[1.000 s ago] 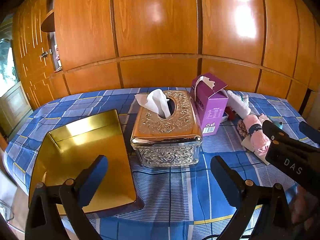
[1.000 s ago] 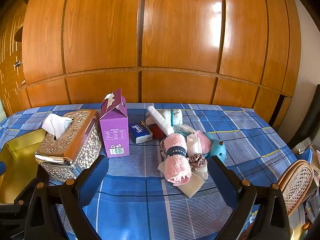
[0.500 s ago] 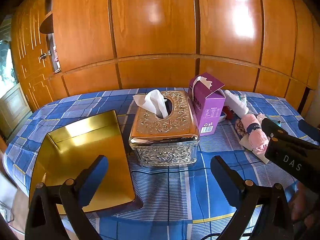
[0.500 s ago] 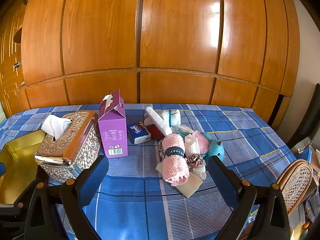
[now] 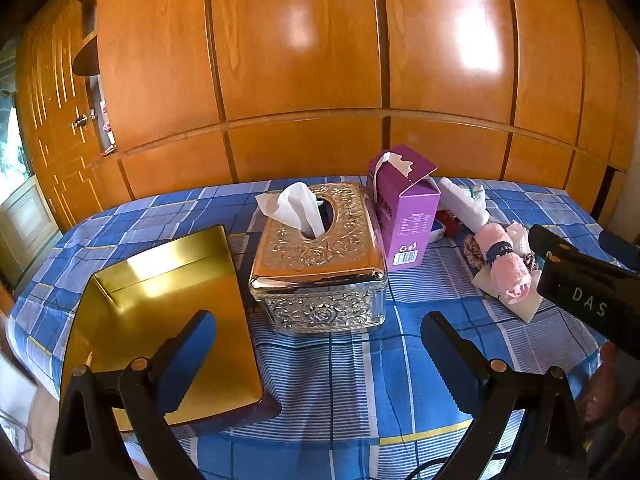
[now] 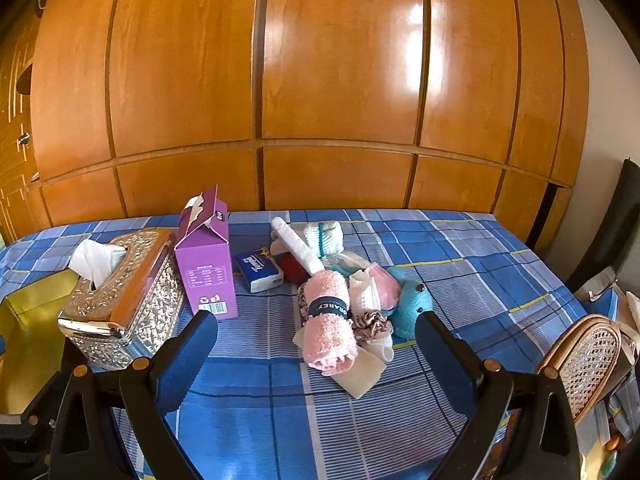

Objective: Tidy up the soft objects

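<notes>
Both grippers sit above the near edge of the table, nothing held. Left gripper (image 5: pixel 318 354): jaws spread wide, empty, facing the embossed metal tissue box (image 5: pixel 320 256) with the gold tray (image 5: pixel 168 320) lying near left of it. Right gripper (image 6: pixel 316 354): jaws likewise wide apart and empty, aimed at the heap of soft things in the middle of the blue checked tablecloth (image 6: pixel 260 408).

Heap contents: rolled pink towel (image 6: pixel 328 324) with a dark band at the near side, resting on a pale folded cloth (image 6: pixel 360 374); brown scrunchie (image 6: pixel 370 322) touching its right side; teal plush toy (image 6: pixel 412 304) just right of that; white roll (image 6: pixel 298 250) and a knitted white-and-green piece (image 6: pixel 324 234) at the far side. Pocket tissue pack (image 6: pixel 258 270) lies between the heap and the opened purple carton (image 6: pixel 208 264).

Judgement — the tray looks like the intended destination, left bare for sorting; the towel, nearest and uppermost, is the likely first pick. Its roll is banded, so it should lift as one piece.
</notes>
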### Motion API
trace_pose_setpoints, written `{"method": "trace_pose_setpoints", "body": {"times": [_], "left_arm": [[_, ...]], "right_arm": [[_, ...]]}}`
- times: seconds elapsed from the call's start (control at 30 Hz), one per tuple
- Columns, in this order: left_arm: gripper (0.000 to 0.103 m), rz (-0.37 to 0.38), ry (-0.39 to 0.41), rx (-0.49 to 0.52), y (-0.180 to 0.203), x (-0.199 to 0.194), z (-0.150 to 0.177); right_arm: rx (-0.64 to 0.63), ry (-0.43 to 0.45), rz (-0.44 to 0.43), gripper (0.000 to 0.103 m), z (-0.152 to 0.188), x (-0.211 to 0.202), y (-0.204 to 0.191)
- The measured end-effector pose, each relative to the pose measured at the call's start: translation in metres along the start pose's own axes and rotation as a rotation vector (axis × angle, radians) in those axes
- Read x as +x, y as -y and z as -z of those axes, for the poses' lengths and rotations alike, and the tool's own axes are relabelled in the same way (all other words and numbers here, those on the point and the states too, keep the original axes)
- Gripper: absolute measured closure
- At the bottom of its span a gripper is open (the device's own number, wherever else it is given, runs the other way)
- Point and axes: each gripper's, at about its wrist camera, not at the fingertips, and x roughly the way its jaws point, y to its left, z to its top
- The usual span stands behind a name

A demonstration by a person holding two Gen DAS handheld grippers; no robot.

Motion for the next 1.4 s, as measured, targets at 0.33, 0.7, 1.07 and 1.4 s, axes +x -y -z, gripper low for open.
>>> {"method": "trace_pose_setpoints", "body": {"times": [0.33,0.7,1.07,1.4], "left_arm": [[0.0,0.035,0.003,0.05,0.012,0.0,-0.002],[0.0,0.287,-0.054,0.125,0.043,0.009,-0.023],[0.025,0.481,-0.21,0.266,0.136,0.068,-0.044],[0.034,0.471,-0.352,0.314,0.206,0.153,-0.056]], "right_arm": [[0.037,0.001,0.061,0.001,-0.006,0.005,0.032],[0.143,-0.02,0.181,0.001,-0.013,0.019,0.106],[0.207,-0.035,0.262,0.001,-0.014,0.023,0.171],[0.19,-0.107,0.19,0.001,-0.011,0.046,0.177]]}}
